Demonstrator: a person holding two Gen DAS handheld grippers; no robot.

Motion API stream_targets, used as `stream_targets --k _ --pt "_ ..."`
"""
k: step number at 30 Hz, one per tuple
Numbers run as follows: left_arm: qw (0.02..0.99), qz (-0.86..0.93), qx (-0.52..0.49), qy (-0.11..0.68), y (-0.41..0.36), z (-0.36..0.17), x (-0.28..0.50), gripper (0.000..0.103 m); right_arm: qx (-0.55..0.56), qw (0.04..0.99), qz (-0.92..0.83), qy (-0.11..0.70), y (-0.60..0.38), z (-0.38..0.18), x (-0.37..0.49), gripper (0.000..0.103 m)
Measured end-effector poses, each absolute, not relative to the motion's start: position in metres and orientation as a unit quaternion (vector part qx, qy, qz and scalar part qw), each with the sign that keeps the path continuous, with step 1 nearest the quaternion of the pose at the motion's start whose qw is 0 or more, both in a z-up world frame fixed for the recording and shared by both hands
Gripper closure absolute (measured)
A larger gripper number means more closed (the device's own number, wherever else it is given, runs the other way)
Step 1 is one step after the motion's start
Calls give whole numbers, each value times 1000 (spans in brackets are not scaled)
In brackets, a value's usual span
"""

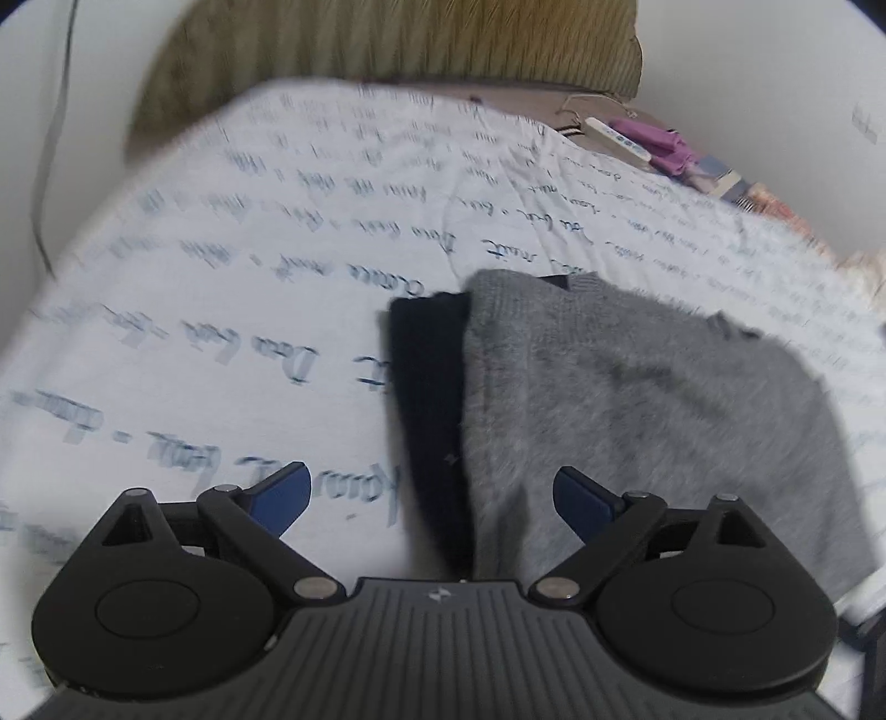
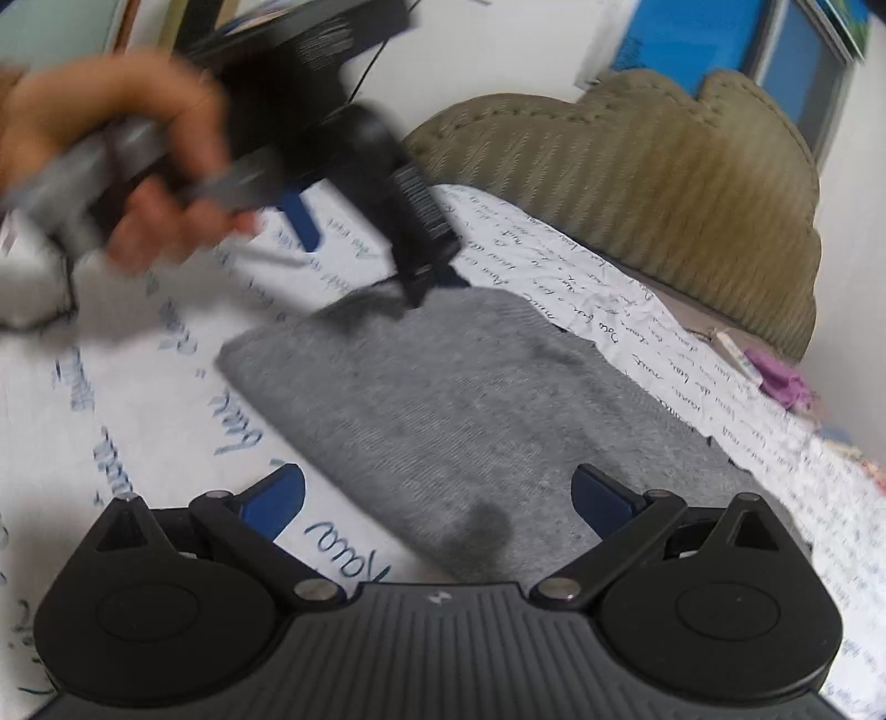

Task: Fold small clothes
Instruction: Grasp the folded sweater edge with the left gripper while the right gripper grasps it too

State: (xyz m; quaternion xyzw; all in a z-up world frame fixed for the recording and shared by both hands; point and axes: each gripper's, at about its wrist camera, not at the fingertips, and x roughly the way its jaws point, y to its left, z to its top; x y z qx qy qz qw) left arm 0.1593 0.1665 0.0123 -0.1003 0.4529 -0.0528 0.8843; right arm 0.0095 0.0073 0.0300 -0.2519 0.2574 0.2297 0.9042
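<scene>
White bedding printed with blue handwriting (image 1: pixel 266 232) covers the bed where the work goes on. Nearest in the left wrist view, the left hand-held gripper (image 1: pixel 432 493) hangs with its blue fingers spread wide and nothing between them, just above the near end of a grey knitted garment (image 1: pixel 637 399) that lies flat on the sheet, with a dark piece of clothing (image 1: pixel 426 387) showing along its left edge. The right hand-held gripper (image 2: pixel 437 498) is likewise wide open and empty over the other end. Beyond, an olive ribbed headboard (image 1: pixel 398 39) backs the bed, with a remote (image 1: pixel 617 138) and something purple (image 1: pixel 659 144) at its far side. I judge a fold is being started: next, each gripper must close on an edge of the grey cloth and lift it over evenly.
</scene>
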Motion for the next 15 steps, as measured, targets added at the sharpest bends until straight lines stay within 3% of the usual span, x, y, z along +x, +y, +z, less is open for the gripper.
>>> stream_targets --k 6,12,15 --pt "833 -111 -261 475 193 -14 207 10 -339 901 165 213 34 7 14 0" --pt "822 -143 -304 460 196 -24 235 12 -363 902 143 184 52 1 29 0" --pt "824 -139 -306 455 194 -27 246 20 -372 900 149 169 61 -1 35 1"
